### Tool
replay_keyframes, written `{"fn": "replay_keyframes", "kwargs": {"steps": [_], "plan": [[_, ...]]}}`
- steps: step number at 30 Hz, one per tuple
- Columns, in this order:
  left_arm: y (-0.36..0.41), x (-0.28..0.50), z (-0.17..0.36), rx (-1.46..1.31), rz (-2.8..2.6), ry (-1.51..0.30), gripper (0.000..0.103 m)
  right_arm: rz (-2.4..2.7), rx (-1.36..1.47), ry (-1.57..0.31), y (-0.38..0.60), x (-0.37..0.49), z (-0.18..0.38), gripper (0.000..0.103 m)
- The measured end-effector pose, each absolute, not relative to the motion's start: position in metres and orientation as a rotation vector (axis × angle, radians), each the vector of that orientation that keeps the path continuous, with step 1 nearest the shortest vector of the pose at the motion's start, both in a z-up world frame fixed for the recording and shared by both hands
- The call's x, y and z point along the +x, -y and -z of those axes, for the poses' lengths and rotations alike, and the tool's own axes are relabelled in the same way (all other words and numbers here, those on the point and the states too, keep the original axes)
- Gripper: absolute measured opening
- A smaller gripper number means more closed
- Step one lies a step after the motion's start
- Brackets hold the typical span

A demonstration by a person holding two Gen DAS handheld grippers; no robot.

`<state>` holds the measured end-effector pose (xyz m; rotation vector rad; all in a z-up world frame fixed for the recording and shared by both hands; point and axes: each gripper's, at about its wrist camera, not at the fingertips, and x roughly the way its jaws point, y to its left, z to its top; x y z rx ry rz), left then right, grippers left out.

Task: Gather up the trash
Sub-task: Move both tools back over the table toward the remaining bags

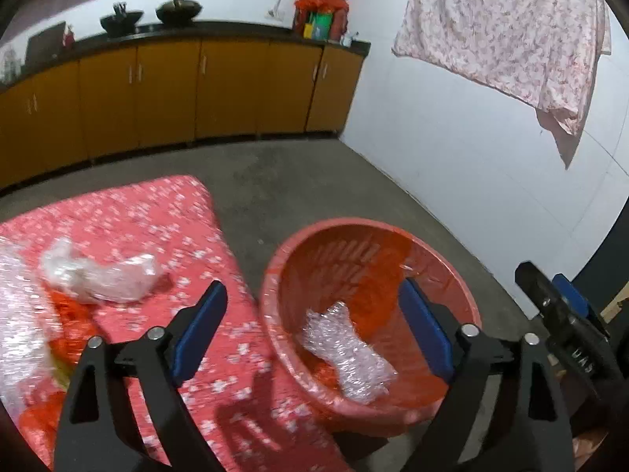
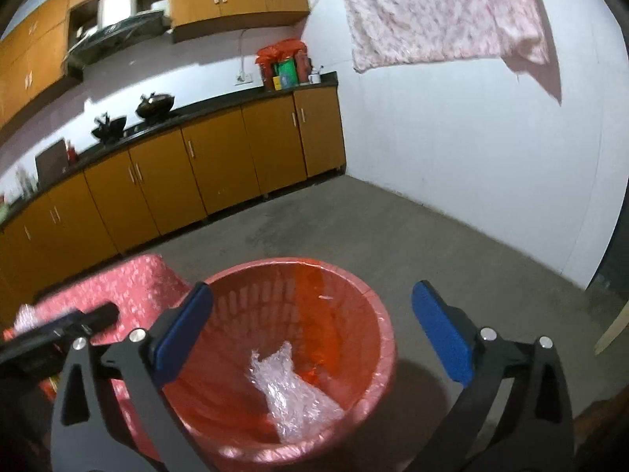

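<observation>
A red plastic basket (image 1: 275, 275) stands on the floor beside the table; it also shows in the right wrist view (image 2: 377, 314). A piece of bubble wrap (image 1: 350, 358) lies inside it, also seen in the right wrist view (image 2: 295, 393). My left gripper (image 1: 314, 314) is open and empty above the basket's left rim. My right gripper (image 2: 310, 326) is open and empty above the basket; it shows at the right edge of the left wrist view (image 1: 558, 314). A clear plastic bag (image 1: 98, 271) and more bubble wrap (image 1: 19, 314) lie on the red flowered table cover (image 1: 157, 212).
Orange pieces (image 1: 74, 322) lie on the table near the bubble wrap. Yellow-brown cabinets (image 1: 177, 90) with a dark counter and pots line the far wall. A floral cloth (image 1: 511, 27) hangs on the white wall. Grey concrete floor (image 2: 373, 228) lies between.
</observation>
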<state>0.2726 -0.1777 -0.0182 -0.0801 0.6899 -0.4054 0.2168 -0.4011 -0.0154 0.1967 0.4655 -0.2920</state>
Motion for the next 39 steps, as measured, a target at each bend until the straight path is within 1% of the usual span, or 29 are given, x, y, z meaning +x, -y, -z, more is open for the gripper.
{"fn": "replay_keyframes", "kwargs": {"steps": [1,5,13,18,23,28,32,33,34,35,37,38,39], "plan": [[0.174,0.267,0.015,-0.071,0.390,-0.671,0.094,0.301,0.177,-0.462,0.397,0.214,0.014,0.099],[0.159,0.253,0.006,-0.057,0.358,-0.643,0.096,0.293,0.152,-0.455,0.387,0.205,0.009,0.099],[0.111,0.217,-0.017,-0.053,0.293,-0.574,0.099,0.198,0.127,-0.470,0.351,0.187,-0.001,0.099],[0.068,0.187,-0.026,-0.016,0.209,-0.507,0.100,0.133,0.118,-0.474,0.320,0.181,-0.006,0.099],[0.015,0.165,-0.024,-0.025,0.097,-0.486,0.100,0.072,0.107,-0.472,0.288,0.176,-0.011,0.099],[-0.037,0.153,-0.010,-0.064,-0.019,-0.511,0.100,0.003,0.096,-0.482,0.255,0.174,-0.013,0.099],[-0.061,0.145,0.001,-0.088,-0.080,-0.530,0.100,-0.047,0.088,-0.494,0.231,0.173,-0.012,0.098],[-0.066,0.143,0.004,-0.092,-0.090,-0.535,0.100,-0.062,0.086,-0.498,0.225,0.173,-0.012,0.094],[-0.071,0.140,0.007,-0.096,-0.099,-0.540,0.100,-0.090,0.082,-0.512,0.217,0.174,-0.010,0.088],[-0.074,0.138,0.009,-0.099,-0.104,-0.542,0.100,-0.114,0.080,-0.525,0.212,0.174,-0.008,0.085],[-0.081,0.134,0.016,-0.109,-0.113,-0.551,0.100,-0.180,0.080,-0.561,0.199,0.174,-0.002,0.073],[-0.084,0.131,0.017,-0.115,-0.114,-0.553,0.100,-0.204,0.078,-0.573,0.193,0.173,0.000,0.071],[-0.087,0.129,0.020,-0.125,-0.113,-0.555,0.100,-0.239,0.072,-0.587,0.186,0.173,0.003,0.066]]}}
